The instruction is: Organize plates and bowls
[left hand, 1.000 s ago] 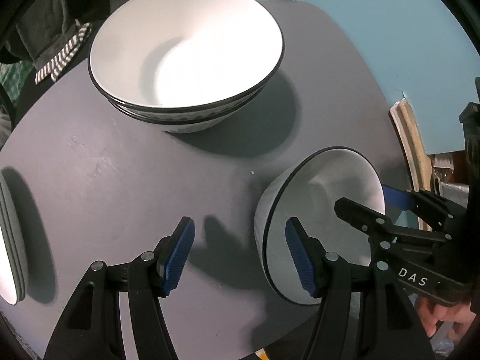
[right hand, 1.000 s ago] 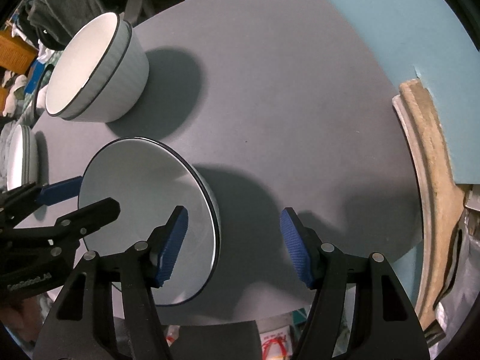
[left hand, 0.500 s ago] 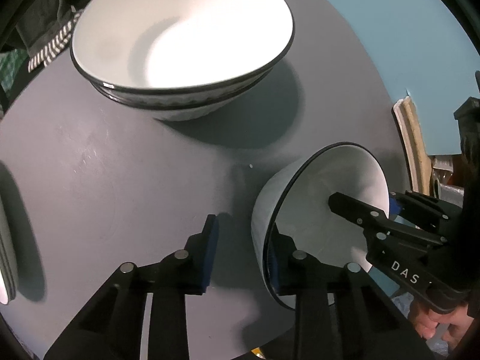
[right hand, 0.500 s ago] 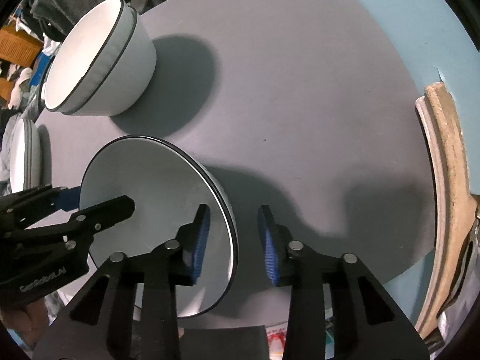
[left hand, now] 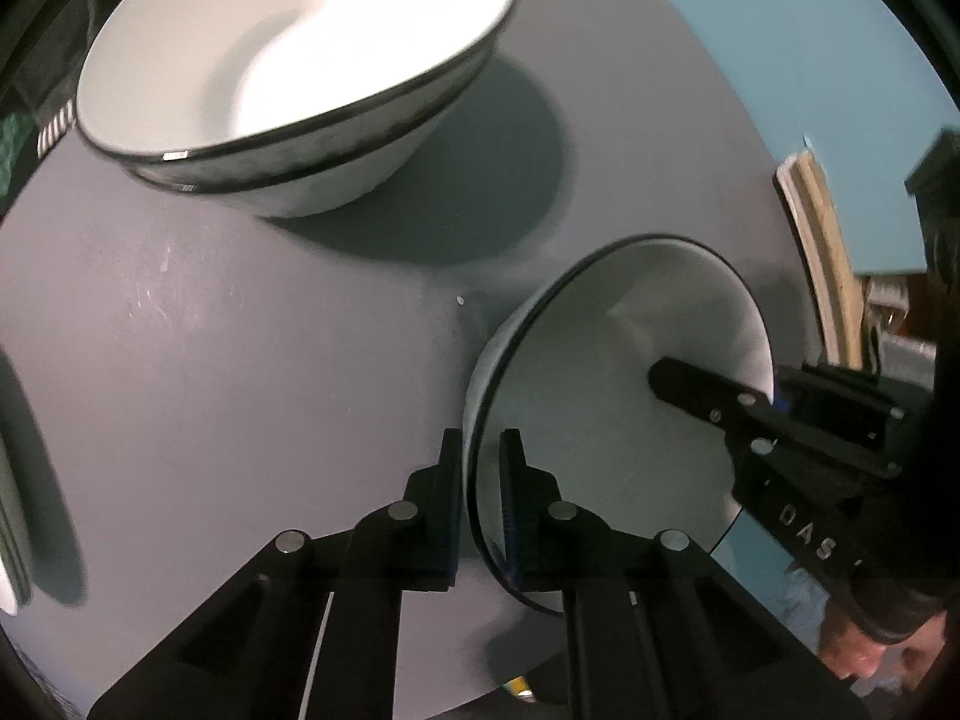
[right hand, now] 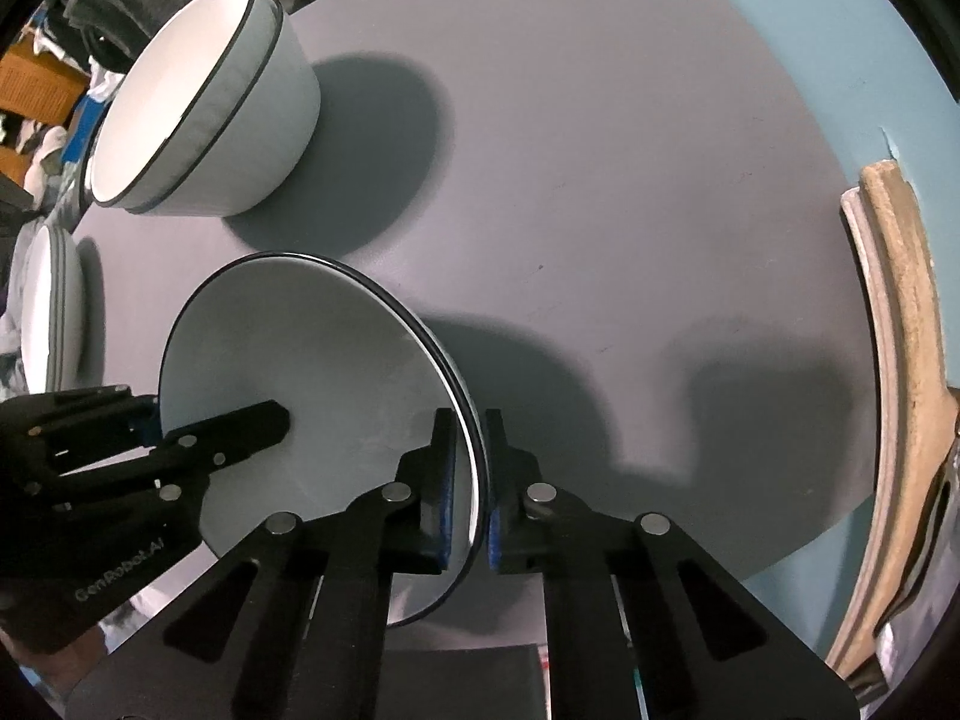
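A white bowl with a black rim (left hand: 606, 420) is gripped on both sides. My left gripper (left hand: 481, 480) is shut on its left rim, one finger inside and one outside. My right gripper (right hand: 474, 468) is shut on the opposite rim of the same bowl (right hand: 312, 372). Each gripper shows in the other's view, reaching into the bowl. A stack of larger white bowls (left hand: 288, 72) stands on the grey table (left hand: 210, 360) behind it; it also shows in the right wrist view (right hand: 198, 108).
A stack of white plates (right hand: 51, 306) sits at the table's left edge, also in the left wrist view (left hand: 9, 552). A beige wooden frame (right hand: 900, 360) stands off the table's right side against a blue wall (right hand: 840, 12).
Both grippers went from wide open to shut on the bowl's rim. They moved forward, so the stacked bowls look closer.
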{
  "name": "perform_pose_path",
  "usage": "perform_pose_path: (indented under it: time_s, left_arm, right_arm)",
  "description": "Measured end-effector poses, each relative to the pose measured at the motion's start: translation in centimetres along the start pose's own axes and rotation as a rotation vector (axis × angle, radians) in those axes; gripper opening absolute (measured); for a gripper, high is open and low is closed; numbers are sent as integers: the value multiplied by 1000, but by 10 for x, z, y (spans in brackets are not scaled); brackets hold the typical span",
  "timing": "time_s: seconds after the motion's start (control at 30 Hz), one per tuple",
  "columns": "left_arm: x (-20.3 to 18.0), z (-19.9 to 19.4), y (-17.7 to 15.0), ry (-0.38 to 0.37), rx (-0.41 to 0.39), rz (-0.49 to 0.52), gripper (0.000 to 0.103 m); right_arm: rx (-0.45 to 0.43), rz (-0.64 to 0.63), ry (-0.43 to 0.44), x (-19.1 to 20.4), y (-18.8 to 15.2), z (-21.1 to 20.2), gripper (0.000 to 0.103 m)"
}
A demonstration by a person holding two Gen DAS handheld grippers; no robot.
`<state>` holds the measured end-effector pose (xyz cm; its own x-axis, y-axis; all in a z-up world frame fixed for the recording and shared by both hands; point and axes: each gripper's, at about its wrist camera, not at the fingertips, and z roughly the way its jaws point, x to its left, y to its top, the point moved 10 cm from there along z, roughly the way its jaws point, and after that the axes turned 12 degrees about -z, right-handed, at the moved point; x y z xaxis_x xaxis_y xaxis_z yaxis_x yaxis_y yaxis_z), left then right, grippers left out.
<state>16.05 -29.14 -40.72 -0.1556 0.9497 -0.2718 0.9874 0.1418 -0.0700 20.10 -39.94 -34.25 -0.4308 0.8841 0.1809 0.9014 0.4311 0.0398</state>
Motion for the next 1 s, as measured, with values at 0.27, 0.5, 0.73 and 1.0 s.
perform_pose_path:
  time_s: [0.27, 0.5, 0.73, 1.0]
  left_arm:
    - [0, -1, -5, -6, 21, -35, 10]
    - [-8, -1, -18, 7, 11, -31, 9]
    - [3, -19, -10, -4, -13, -50, 8]
    - [10, -55, 2, -22, -65, -80, 8]
  right_arm:
    - [1, 2, -3, -3, 7, -1, 5]
    - [-17, -4, -22, 21, 13, -12, 5]
    - [-36, -13, -31, 33, 13, -25, 5]
    - [-79, -21, -32, 38, 14, -50, 5]
